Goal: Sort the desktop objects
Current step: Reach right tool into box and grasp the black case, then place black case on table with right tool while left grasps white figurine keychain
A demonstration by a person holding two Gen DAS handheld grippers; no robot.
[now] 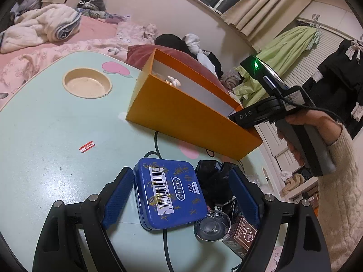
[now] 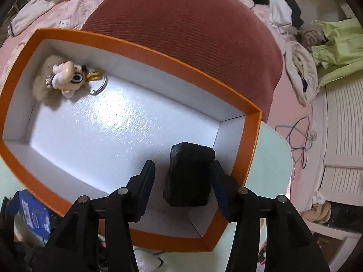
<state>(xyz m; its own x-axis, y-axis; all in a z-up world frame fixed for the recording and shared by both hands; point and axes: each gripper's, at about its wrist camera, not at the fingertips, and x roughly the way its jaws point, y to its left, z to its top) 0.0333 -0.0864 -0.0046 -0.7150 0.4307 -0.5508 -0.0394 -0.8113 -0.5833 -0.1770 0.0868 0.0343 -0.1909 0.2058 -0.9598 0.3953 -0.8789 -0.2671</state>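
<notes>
Step in hand looks like the drop-off: the right gripper [image 2: 182, 182] points down into the orange box [image 2: 250, 140], jaws parted, a matte black block [image 2: 189, 174] standing between them, the right pad seemingly touching it, the left pad clear, so I judge it let go. Beyond the fingers, in the far left corner of the glossy white floor, lies a furry keychain toy [image 2: 61, 79]. Next move probably calls for a straight lift clear; the left gripper [image 1: 181, 195] hovers wide open around a scuffed blue tin [image 1: 170, 195], beside a small glass dish [image 1: 212, 225].
</notes>
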